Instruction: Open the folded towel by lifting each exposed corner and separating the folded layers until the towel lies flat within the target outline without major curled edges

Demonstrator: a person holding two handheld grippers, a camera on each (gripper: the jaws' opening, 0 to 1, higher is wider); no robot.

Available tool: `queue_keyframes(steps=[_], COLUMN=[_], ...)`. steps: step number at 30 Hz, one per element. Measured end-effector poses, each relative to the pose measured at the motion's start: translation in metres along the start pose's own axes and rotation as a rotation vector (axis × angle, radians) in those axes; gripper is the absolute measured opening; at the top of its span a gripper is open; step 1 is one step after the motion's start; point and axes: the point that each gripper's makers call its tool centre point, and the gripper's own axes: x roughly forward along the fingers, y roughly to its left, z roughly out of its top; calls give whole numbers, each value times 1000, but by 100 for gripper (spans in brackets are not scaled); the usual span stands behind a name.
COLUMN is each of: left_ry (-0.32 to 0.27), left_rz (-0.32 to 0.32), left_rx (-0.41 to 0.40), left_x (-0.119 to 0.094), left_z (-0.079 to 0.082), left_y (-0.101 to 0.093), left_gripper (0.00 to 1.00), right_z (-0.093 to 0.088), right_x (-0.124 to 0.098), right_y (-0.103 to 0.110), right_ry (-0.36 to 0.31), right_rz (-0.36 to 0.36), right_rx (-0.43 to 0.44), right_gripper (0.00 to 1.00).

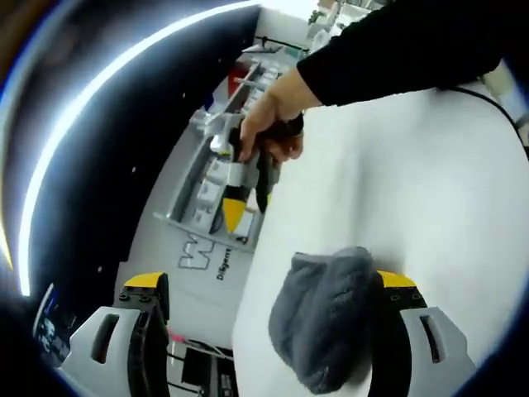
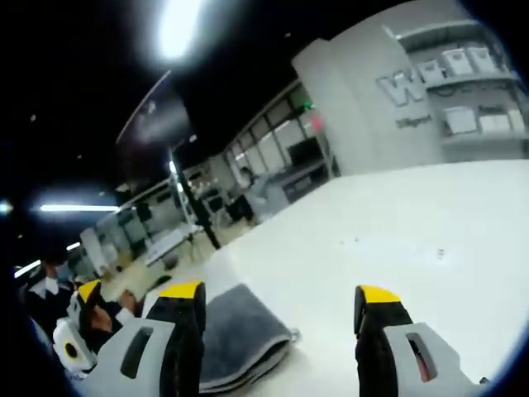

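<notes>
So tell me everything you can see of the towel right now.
The towel is grey and looks like soft, fuzzy terry cloth. It is still folded: the right gripper view shows stacked layers with a pale edge along the fold. It lies on the white table as a compact bundle. In the left gripper view it sits between that gripper's jaws, against the right-hand one; whether it is gripped is unclear. No target outline is visible around it.

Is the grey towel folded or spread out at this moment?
Folded. In the right gripper view the towel lies on the white table with stacked layers showing along its edge.
</notes>
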Motion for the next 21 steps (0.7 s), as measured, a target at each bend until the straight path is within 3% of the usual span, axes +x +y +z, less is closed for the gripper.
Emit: queue_keyframes(steps=[6,11,18,21], left_ry=[7,6,24,26], left_rz=[6,-6,-3,-17], left_rx=[14,41,22,12], left_x=[14,26,40,42], left_z=[-4,-4,-12,-13], left_y=[-15,-28,-30,-34], left_gripper=[100,100,100,93], right_z=[-6,-19,-26,-32], right_x=[10,23,33,35], right_y=[-19,-20,-28,-31], right_ry=[24,65,87,101], right_rz=[-2,8,12,6], right_rx=[65,79,116,125], right_gripper=[65,65,65,64])
